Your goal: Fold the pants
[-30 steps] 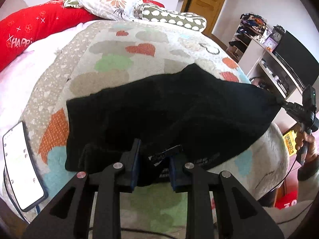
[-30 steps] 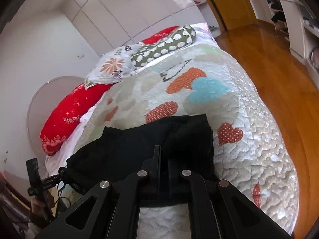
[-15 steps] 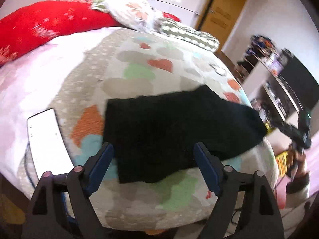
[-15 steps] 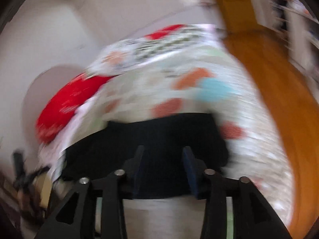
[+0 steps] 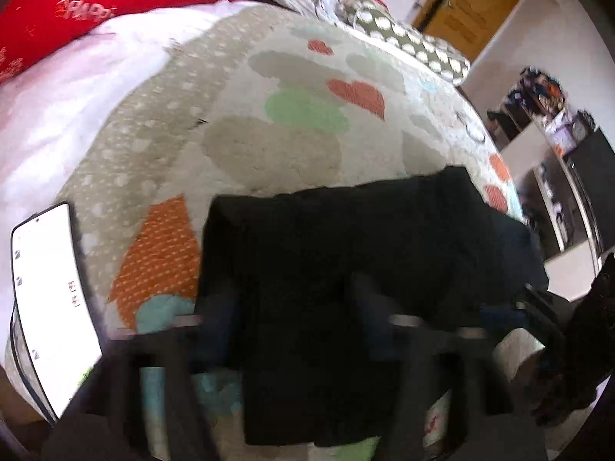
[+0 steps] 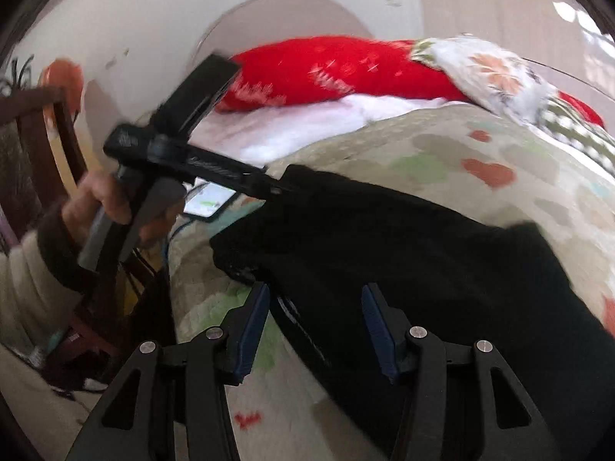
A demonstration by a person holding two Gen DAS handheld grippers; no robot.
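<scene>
Black pants (image 6: 403,246) lie folded on the heart-print quilt (image 5: 269,146), near the bed's front edge

Right gripper (image 6: 313,326): jaws spread, pads not pressing, cloth edge between them. Left gripper (image 5: 292,326): blurred, jaws just been closing over the pants; grip cannot be told. In the right view its tip sits at the pants' far-left corner. Phone (image 5: 50,299) lies left of the pants

black pants (image 5: 357,253) folded into a broad, flat rectangle, lying on the heart-patterned quilt (image 5: 269,146) near its foot-end edge; left edge beside the quilt's orange patch, far edge straight with one raised corner, near edge overhanging the quilt's rounded front.
</scene>
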